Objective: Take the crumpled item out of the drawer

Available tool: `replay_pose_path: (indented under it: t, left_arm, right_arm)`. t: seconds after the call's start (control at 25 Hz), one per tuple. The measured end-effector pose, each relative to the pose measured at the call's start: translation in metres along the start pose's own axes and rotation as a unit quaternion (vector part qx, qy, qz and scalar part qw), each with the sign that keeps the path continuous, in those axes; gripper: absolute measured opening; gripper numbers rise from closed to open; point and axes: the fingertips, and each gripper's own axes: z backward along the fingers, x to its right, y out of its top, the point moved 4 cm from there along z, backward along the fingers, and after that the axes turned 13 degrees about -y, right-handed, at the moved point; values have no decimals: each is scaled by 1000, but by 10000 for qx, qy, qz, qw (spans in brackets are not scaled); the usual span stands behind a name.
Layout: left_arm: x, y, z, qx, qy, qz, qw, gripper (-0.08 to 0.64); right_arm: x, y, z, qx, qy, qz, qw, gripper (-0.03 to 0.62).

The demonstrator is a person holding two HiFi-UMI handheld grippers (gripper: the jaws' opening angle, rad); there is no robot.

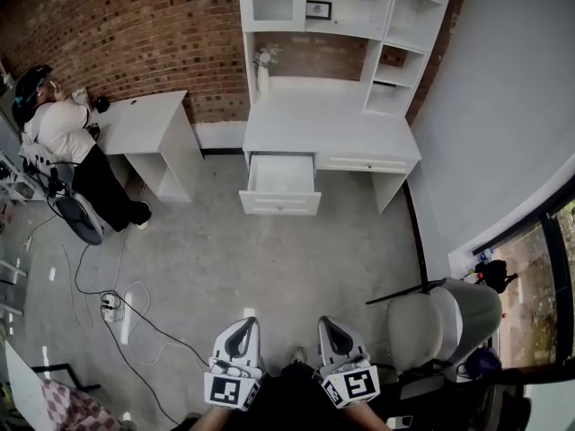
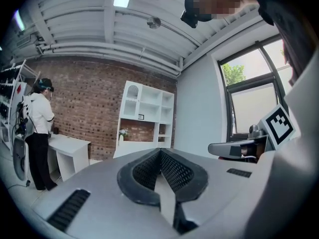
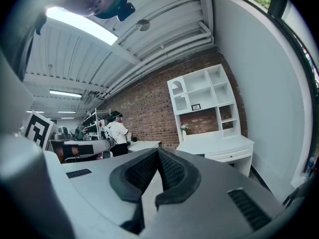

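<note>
Crumpled item: not discernible from here; I judge it lies inside the open drawer.
Drawer: pulled out toward me from the white desk.
Bearing: straight ahead, well apart from my grippers.
Left gripper: jaws pressed together, empty.
Right gripper: jaws together, empty.
Nearer arm: neither clearly; the drawer lines up between them.

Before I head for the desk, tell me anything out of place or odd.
On the white desk, one drawer stands pulled out while its neighbour is closed. Loose cables trail across the floor. Nothing else stands out.
</note>
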Motion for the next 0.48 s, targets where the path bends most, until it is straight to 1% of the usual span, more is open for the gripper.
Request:
replay_pose_path:
  t: [0.12,0.24,0.36,0.48]
  left_arm:
    - [2,-4,-20,-87,109,51,9999,20]
    - [0,-9,-43,-206,193,29,9996,20]
    - [-17,-16,-62,-368,295,144,9988,20]
    - [-46,-22,-96,-350,272,282,9986,20]
  right_arm:
    - [20,-2,-15,-19,103,11,9999,14]
    - [42,-2,-41,-54,207,72,9997,14]
    - [48,-2,-69,-116,290,38,9995,14]
    - [56,-4,-111,-146,310,65,9994,14]
